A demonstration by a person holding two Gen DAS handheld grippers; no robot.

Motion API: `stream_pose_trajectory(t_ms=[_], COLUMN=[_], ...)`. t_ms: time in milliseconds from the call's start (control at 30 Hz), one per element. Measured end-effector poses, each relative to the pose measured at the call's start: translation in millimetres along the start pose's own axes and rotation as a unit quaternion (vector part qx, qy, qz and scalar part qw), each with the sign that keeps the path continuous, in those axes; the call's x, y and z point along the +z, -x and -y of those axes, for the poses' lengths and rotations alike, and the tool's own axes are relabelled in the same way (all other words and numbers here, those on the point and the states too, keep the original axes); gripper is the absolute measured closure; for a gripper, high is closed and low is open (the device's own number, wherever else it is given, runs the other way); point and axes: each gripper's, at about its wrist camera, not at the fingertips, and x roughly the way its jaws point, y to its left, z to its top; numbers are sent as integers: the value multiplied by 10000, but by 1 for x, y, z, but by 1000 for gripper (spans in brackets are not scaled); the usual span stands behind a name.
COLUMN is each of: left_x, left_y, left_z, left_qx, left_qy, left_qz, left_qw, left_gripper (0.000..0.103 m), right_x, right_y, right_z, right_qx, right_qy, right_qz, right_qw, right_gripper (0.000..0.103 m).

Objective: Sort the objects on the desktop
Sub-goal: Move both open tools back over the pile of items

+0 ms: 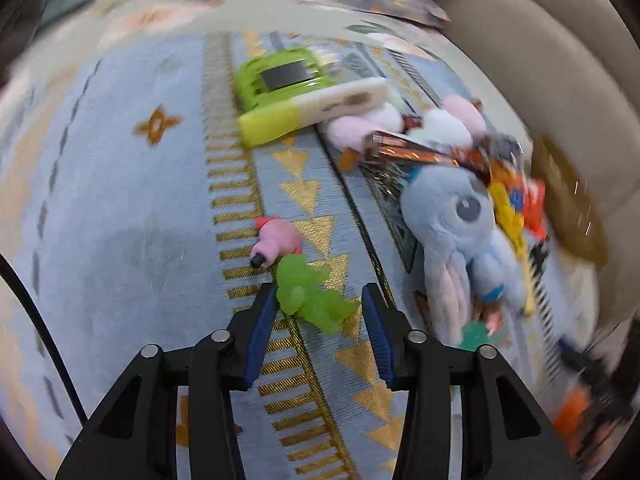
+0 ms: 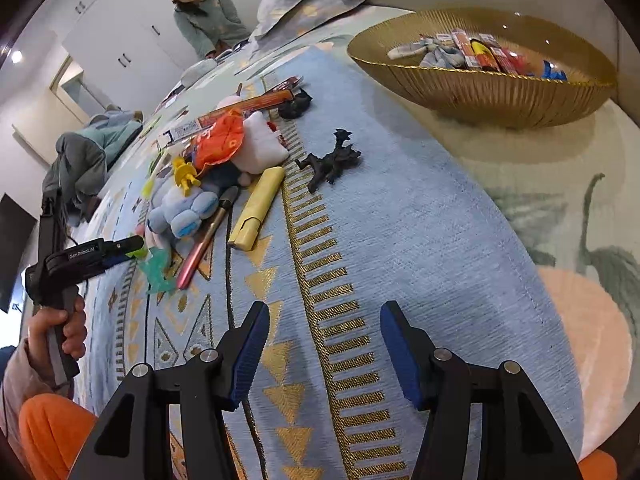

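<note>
Green rubbery toy (image 1: 310,296) sits between your left gripper (image 1: 320,312) fingers, unclamped, on the cloth (image 1: 120,200).
Pick-up step: close squarely before lifting. Your right gripper (image 2: 324,344) hangs open, empty, well short of the gold bowl (image 2: 480,88).

You have two grippers, the left gripper (image 1: 319,298) and the right gripper (image 2: 324,322), over one patterned cloth (image 2: 420,216) carrying one gold bowl (image 2: 480,92), one black dragon figure (image 2: 332,160), one yellow highlighter (image 2: 258,208), one blue plush (image 1: 464,232), and one green jelly figure (image 1: 310,294).
</note>
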Motion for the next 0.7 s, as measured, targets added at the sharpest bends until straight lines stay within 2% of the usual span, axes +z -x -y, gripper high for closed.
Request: stream_pose_trajectory(t_ms=[133, 367, 433, 533, 700], left_x=[-5, -20, -22, -21, -21], left_y=[9, 23, 27, 29, 25], left_z=[2, -15, -15, -12, -4], left_qx=[100, -182, -115, -1, -123], left_qy=[-51, 300, 349, 260, -16], left_qz=[176, 349, 455, 492, 448], left_qw=[9998, 9988, 9983, 9985, 9989], left_gripper=[66, 66, 66, 66, 66], right_x=[-1, -1, 0, 11, 55], right_y=[-1, -12, -17, -21, -24], right_z=[-8, -44, -54, -56, -32], right_qx=[76, 264, 166, -262, -562], right_qy=[65, 478, 642, 684, 85], right_qz=[-11, 8, 16, 206, 590], right_qw=[9999, 9985, 9978, 9971, 9966], right_gripper=[47, 47, 47, 47, 47])
